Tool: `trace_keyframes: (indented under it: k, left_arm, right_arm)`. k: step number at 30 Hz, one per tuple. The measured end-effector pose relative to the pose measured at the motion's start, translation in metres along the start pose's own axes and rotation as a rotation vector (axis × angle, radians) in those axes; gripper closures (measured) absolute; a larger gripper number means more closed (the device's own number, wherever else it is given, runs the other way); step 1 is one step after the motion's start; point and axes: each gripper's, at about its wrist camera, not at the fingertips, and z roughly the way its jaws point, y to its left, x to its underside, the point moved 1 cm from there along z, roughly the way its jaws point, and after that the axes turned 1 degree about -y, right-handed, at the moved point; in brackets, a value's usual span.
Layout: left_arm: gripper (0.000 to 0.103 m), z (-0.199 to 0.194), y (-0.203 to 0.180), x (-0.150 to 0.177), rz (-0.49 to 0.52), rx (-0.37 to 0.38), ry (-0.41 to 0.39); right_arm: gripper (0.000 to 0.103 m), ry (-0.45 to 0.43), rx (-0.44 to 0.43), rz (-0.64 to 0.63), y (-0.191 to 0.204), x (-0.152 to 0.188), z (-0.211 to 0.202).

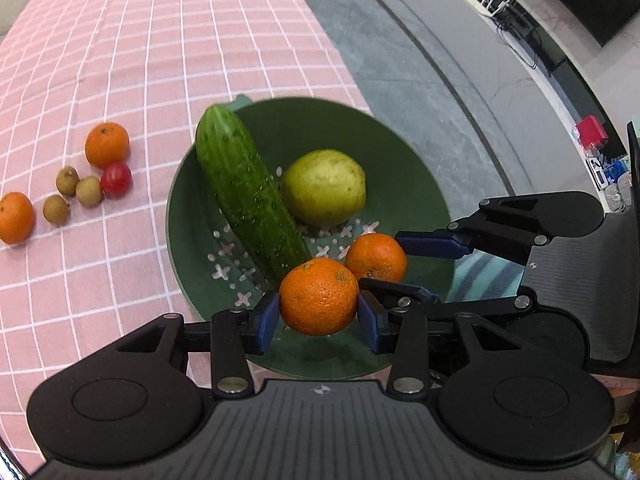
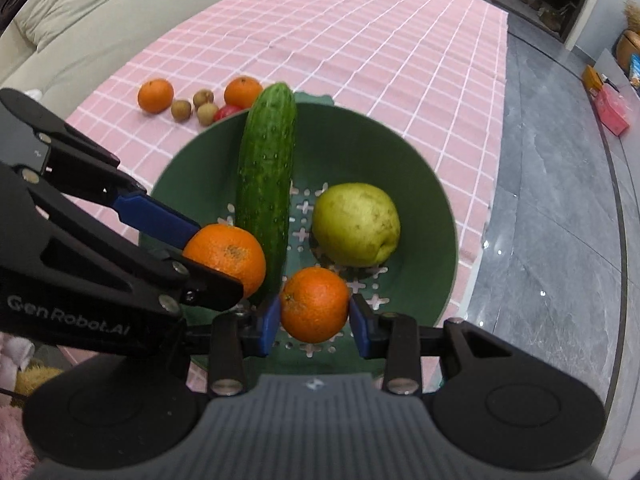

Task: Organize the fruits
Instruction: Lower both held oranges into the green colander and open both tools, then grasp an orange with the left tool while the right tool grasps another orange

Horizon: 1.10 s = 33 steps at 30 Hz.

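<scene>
A green colander bowl point(image 1: 400, 168) point(image 2: 360, 148) stands on the pink checked tablecloth near the table's edge. Inside it lie a cucumber point(image 1: 248, 192) point(image 2: 266, 184) and a yellow-green pear point(image 1: 324, 188) point(image 2: 356, 224). My left gripper point(image 1: 318, 320) point(image 2: 216, 260) is shut on an orange point(image 1: 318, 296) point(image 2: 226, 256) over the bowl's near side. Beside it, my right gripper point(image 2: 314, 322) point(image 1: 400, 268) is shut on a second orange point(image 2: 314, 304) point(image 1: 376, 258), also over the bowl. The two held oranges are close together.
On the cloth left of the bowl lie two more oranges point(image 1: 107, 145) point(image 1: 16, 218), three longans point(image 1: 89, 191) and a red tomato point(image 1: 116, 179). A beige sofa point(image 2: 80, 20) lies beyond the table. Grey floor point(image 2: 560, 200) runs along the right, with a red box point(image 2: 612, 108).
</scene>
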Motion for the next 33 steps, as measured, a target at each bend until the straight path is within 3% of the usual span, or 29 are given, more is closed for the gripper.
trace_keyframes:
  k: [6, 17, 21, 25, 29, 33]
  left_arm:
    - [0.055, 0.015, 0.006, 0.004, -0.014, -0.011, 0.057]
    - [0.049, 0.009, 0.006, 0.002, -0.033, 0.004, 0.041]
    - [0.043, -0.005, 0.006, 0.003, -0.031, -0.001, -0.008]
    - [0.042, -0.026, 0.007, 0.004, -0.033, 0.014, -0.066]
    - [0.042, -0.048, 0.013, 0.003, -0.054, 0.01, -0.14]
    - [0.042, -0.071, 0.024, 0.003, -0.085, -0.017, -0.225]
  right_arm:
    - [0.068, 0.045, 0.006, -0.047, 0.003, 0.001, 0.012]
    - [0.067, 0.053, 0.023, -0.037, 0.001, 0.0, 0.013]
    - [0.051, 0.026, 0.05, -0.037, 0.001, -0.003, 0.002]
    - [0.047, -0.017, 0.08, -0.022, 0.001, -0.007, -0.013]
    - [0.036, -0.088, 0.113, 0.011, 0.003, -0.015, -0.031]
    - [0.033, -0.167, 0.112, 0.083, 0.005, -0.025, -0.047]
